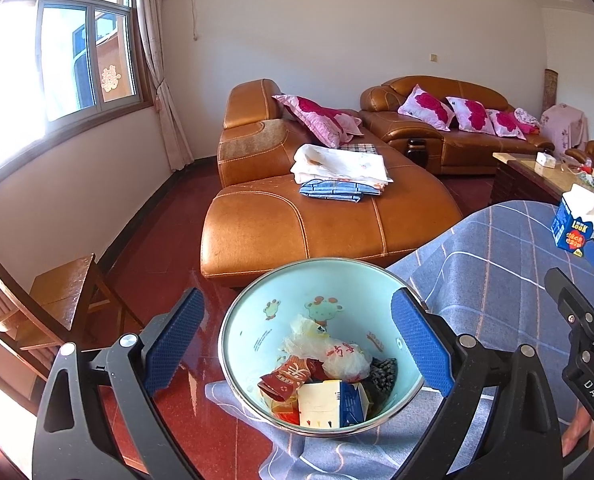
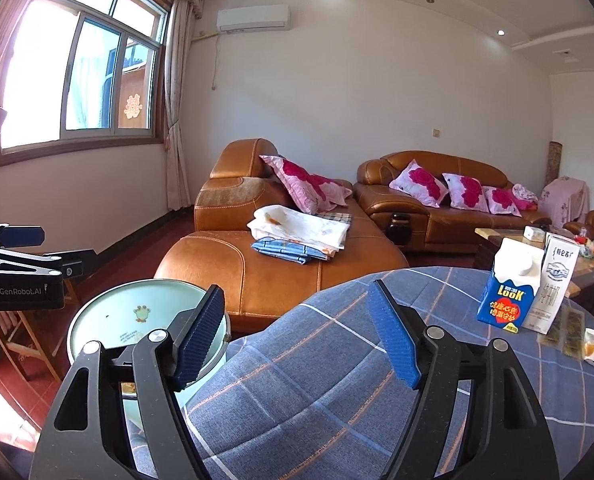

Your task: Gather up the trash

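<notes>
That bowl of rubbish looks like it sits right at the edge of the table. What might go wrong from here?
1. The bowl appears to overhang the edge of the table, so a nudge from the left hand-held gripper, whose open fingers sit on either side of it, might tip it onto the floor.
2. The blue carton and white carton stand upright side by side; grabbing one may topple the other.
3. The flat wrappers could slip from the fingers.

Your left hand-held gripper (image 1: 297,344) points downward, its jaws spread wide with nothing pressed between the pads; your right hand-held gripper (image 2: 301,332) sits beside it, tilted less steeply. Its jaws also stand apart, gripping nothing.
</notes>
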Tool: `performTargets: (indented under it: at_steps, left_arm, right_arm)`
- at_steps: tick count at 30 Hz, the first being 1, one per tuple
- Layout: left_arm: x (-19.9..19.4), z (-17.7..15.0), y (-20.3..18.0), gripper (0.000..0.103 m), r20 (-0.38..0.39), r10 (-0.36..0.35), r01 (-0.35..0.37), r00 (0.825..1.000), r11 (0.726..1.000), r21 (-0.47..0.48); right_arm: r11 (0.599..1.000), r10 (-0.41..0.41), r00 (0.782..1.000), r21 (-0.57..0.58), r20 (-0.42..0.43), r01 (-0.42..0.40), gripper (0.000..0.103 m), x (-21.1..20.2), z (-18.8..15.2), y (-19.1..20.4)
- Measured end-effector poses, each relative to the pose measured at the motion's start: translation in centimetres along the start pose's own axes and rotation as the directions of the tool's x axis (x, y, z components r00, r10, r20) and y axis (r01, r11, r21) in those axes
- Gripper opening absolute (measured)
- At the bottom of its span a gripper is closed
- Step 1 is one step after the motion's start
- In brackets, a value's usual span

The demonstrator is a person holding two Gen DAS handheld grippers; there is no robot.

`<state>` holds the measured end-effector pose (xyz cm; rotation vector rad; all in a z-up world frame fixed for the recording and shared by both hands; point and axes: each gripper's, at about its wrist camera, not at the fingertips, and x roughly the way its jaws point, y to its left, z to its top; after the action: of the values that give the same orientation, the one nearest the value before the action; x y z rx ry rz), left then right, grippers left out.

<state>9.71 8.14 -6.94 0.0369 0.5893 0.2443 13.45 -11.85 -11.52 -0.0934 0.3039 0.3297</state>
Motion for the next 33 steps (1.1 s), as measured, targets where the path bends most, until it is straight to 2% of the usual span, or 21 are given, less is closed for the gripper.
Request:
performTargets:
  at_steps: [33]
  left_arm:
    - [0.33,-0.07,-0.32,0.093,-0.019,0.003,-0.002,1.000,1.000,0.023]
  right_arm:
    - [1.000,-0.006,1.000,0.017,0.002,0.006,0.082,-0.21,0.03,-0.74]
